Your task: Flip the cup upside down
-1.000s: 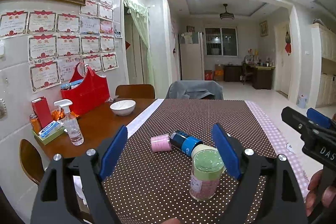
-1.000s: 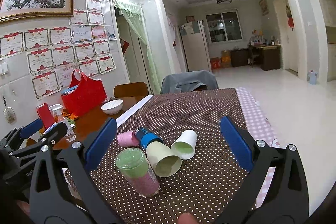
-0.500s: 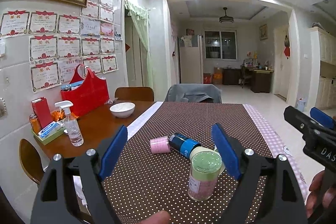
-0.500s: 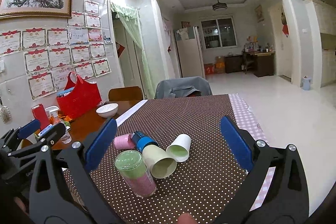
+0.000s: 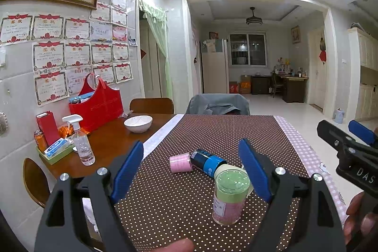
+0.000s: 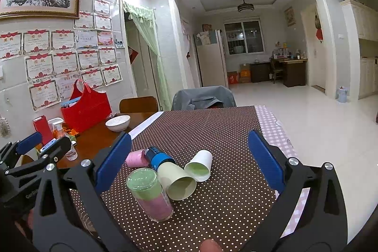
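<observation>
Two paper cups lie on their sides on the brown dotted tablecloth (image 6: 226,134): a cream cup (image 6: 177,181) and a white cup with a green inside (image 6: 199,165), mouths toward me. A clear jar with a green lid (image 6: 151,195) stands upright in front of them; it also shows in the left wrist view (image 5: 230,195). The cream cup (image 5: 225,168) is mostly hidden behind the jar there. My right gripper (image 6: 189,165) is open and empty, above and short of the cups. My left gripper (image 5: 192,169) is open and empty, short of the jar.
A pink roll (image 5: 180,162) and a blue-black can (image 5: 206,162) lie behind the jar. On the bare wood at the left are a white bowl (image 5: 138,123), a spray bottle (image 5: 81,144), a red bag (image 5: 96,105) and boxes. A grey-draped chair (image 5: 218,104) is at the far end.
Both grippers have drawn back and risen slightly, so the cups and jar sit a little lower and farther in view. Both stay open. Nothing on the table has moved.
</observation>
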Demonstrator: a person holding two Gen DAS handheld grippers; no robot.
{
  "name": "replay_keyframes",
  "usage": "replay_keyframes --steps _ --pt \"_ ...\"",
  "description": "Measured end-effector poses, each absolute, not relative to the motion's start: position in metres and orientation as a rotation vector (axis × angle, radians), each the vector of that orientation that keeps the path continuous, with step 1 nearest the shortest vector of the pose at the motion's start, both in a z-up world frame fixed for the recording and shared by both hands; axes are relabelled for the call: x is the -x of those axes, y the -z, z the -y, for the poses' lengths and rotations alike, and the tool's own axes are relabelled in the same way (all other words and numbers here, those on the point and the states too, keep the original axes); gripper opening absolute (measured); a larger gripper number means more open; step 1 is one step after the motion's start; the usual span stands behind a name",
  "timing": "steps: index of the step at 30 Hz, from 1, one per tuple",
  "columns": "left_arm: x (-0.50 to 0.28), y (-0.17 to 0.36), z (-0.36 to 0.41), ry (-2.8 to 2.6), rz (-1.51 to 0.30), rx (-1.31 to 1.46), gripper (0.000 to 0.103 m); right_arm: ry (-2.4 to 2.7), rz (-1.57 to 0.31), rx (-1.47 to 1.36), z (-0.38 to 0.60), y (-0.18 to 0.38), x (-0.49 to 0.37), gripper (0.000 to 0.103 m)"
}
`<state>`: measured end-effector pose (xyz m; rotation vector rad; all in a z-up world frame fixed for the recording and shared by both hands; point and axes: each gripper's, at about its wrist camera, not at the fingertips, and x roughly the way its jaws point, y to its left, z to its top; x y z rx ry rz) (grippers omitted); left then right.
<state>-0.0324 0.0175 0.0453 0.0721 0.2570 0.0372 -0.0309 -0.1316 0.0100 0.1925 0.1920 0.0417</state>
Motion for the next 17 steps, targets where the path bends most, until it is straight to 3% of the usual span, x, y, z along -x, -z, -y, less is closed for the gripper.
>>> replay_keyframes --steps 17 --pt "0.0256 -0.0456 -0.0202 -0.054 -0.267 -0.054 0.082 -0.051 -0.205 -0.197 0.1282 -0.007 0.0293 0.097"
